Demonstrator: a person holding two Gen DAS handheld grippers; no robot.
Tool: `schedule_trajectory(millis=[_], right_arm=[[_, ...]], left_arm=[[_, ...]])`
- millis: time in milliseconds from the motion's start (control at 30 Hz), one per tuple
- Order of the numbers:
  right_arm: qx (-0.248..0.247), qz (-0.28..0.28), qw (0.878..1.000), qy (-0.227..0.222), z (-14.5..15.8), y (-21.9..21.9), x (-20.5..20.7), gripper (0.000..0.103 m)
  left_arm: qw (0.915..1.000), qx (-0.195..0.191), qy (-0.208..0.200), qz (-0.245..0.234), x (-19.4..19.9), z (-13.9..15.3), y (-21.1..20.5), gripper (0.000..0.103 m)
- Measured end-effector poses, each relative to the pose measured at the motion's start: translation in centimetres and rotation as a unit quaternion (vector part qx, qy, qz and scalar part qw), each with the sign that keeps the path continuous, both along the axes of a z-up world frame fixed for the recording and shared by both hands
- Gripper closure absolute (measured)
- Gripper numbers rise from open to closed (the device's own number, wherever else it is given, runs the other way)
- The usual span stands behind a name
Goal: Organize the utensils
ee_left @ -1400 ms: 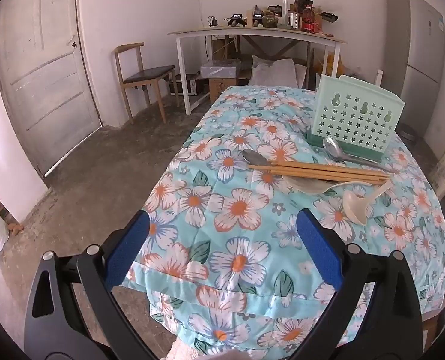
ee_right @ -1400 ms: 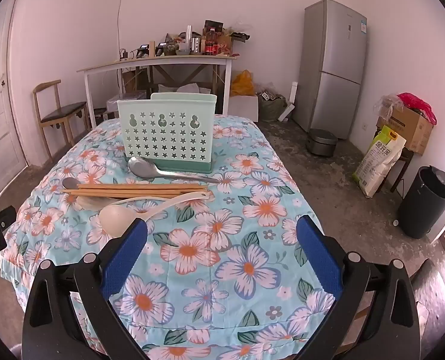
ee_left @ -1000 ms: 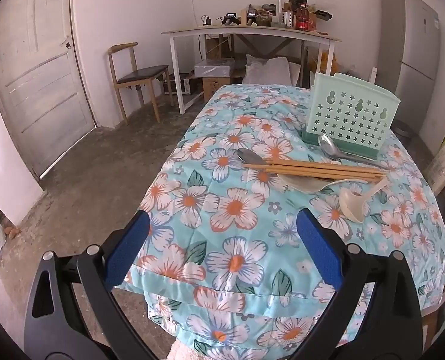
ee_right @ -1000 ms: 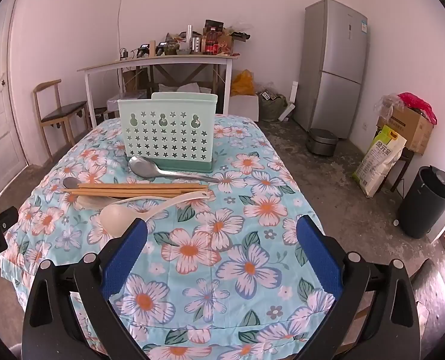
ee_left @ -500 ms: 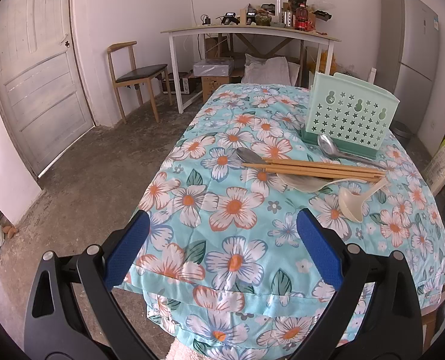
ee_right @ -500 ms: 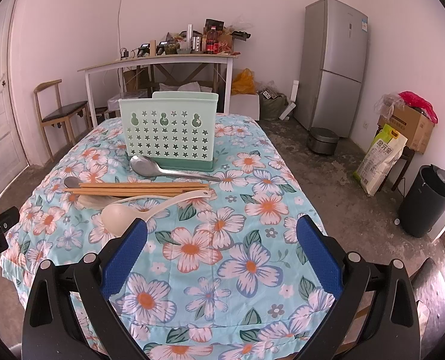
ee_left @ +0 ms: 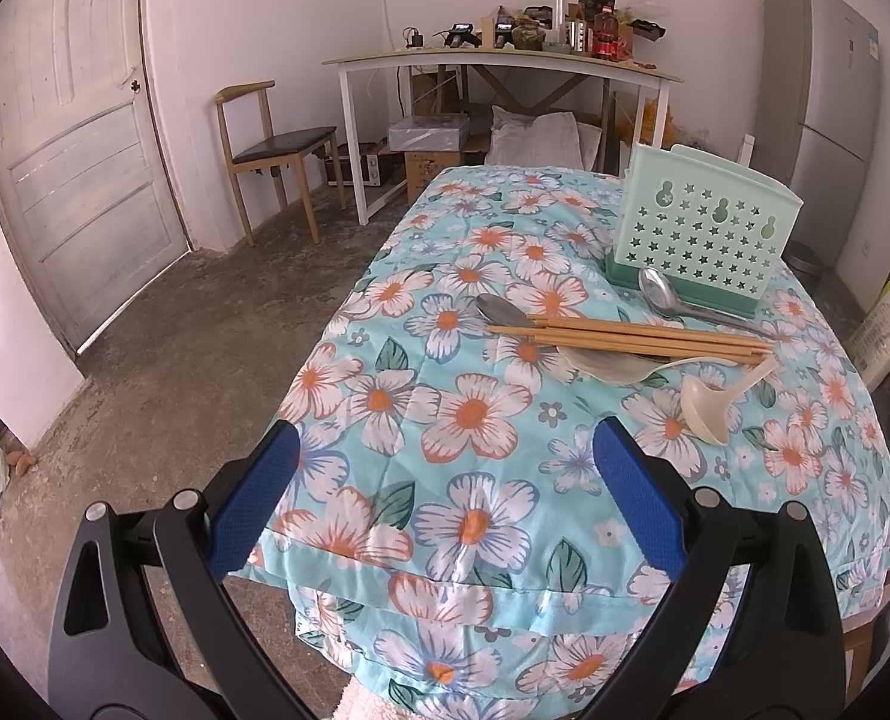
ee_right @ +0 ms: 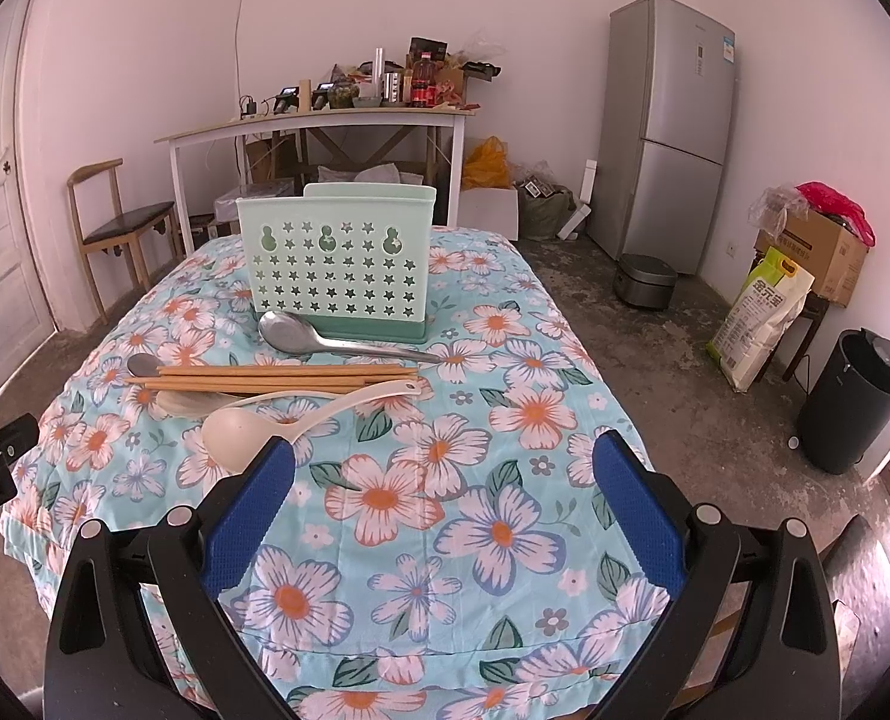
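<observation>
A mint green utensil holder [ee_right: 337, 264] [ee_left: 700, 240] with star holes stands upright on the floral tablecloth [ee_right: 445, 498]. In front of it lie a large metal spoon [ee_right: 331, 341] [ee_left: 679, 300], a bundle of wooden chopsticks [ee_right: 271, 378] [ee_left: 631, 336] resting over a smaller metal spoon [ee_right: 141, 365] [ee_left: 502, 310], and a cream plastic ladle [ee_right: 277, 417] [ee_left: 715, 399]. My right gripper [ee_right: 442, 498] hangs open over the near table edge, short of the ladle. My left gripper [ee_left: 445, 486] is open at the table's left end, empty.
A grey fridge [ee_right: 664, 132], a small pot [ee_right: 646, 288], a rice sack [ee_right: 757, 318], a cardboard box [ee_right: 817, 252] and a black bin [ee_right: 859, 402] stand to the right. A cluttered white desk [ee_right: 325, 120] and wooden chair [ee_left: 271, 144] stand behind; a door [ee_left: 67, 138] is left.
The left gripper's view has shifted slightly, bringing the table a little nearer and more centred. The right gripper has edged forward a touch. Nothing on the table has moved.
</observation>
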State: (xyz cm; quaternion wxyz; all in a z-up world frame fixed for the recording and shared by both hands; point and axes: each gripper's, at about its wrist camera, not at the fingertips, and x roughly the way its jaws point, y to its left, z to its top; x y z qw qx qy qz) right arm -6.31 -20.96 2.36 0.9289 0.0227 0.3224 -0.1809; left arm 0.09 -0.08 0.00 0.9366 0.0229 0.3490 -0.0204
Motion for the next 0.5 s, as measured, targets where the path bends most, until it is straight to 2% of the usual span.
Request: schedule_trajectory(millis=[500], right_arm=[[0.004, -0.004, 1.000, 0.013, -0.6, -0.5, 1.2, 0.006]], left_arm=[[0.9999, 0.002, 0.015, -0.005, 1.9, -0.9, -0.4, 0.008]])
